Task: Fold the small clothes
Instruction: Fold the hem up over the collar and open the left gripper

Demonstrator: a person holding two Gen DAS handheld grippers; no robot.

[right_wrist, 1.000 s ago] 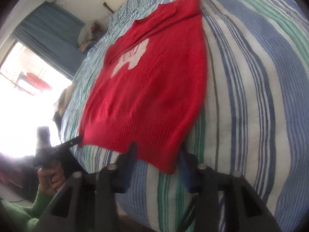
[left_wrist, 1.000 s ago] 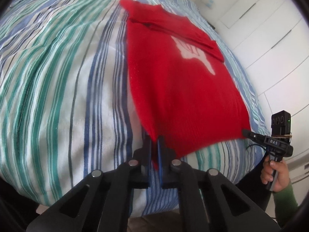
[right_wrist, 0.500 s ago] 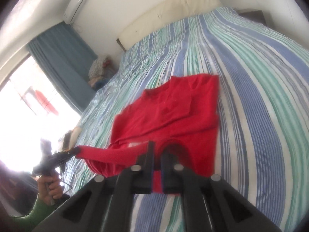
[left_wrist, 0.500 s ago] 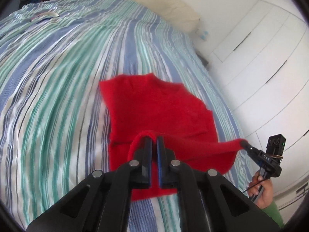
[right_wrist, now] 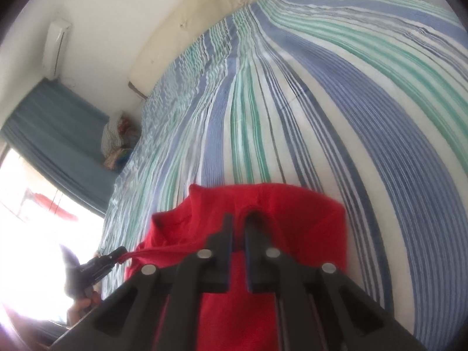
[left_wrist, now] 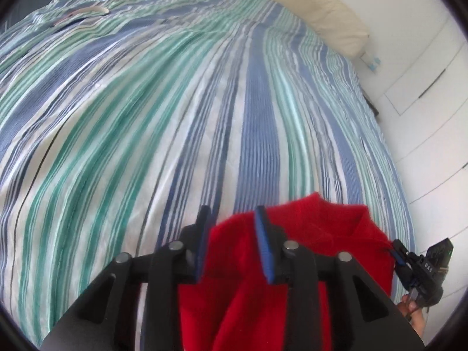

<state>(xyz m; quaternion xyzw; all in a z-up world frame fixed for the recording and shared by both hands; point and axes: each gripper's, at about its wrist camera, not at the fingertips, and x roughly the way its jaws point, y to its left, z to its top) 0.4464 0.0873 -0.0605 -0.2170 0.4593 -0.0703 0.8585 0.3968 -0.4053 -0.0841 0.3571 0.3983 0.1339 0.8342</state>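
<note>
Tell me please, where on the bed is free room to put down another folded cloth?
The striped bedcover lies bare from the red sweater up to the cream headboard. It is crowded only at the near edge, where the sweater and both grippers are.

red sweater (left_wrist: 307,234): soft matt knit. bedspread (left_wrist: 175,117): striped woven cloth, slightly crinkled.

Bedspread (left_wrist: 181,122): lying across the bed, striped in blue, teal and white.
Headboard (right_wrist: 187,26): cream, padded, standing along the far edge.
Curtain (right_wrist: 55,128): blue, hanging beside a bright window (right_wrist: 26,234).
Air conditioner (right_wrist: 55,49): sitting high on the wall.
Wardrobe doors (left_wrist: 430,134): white, standing beside the bed.
</note>
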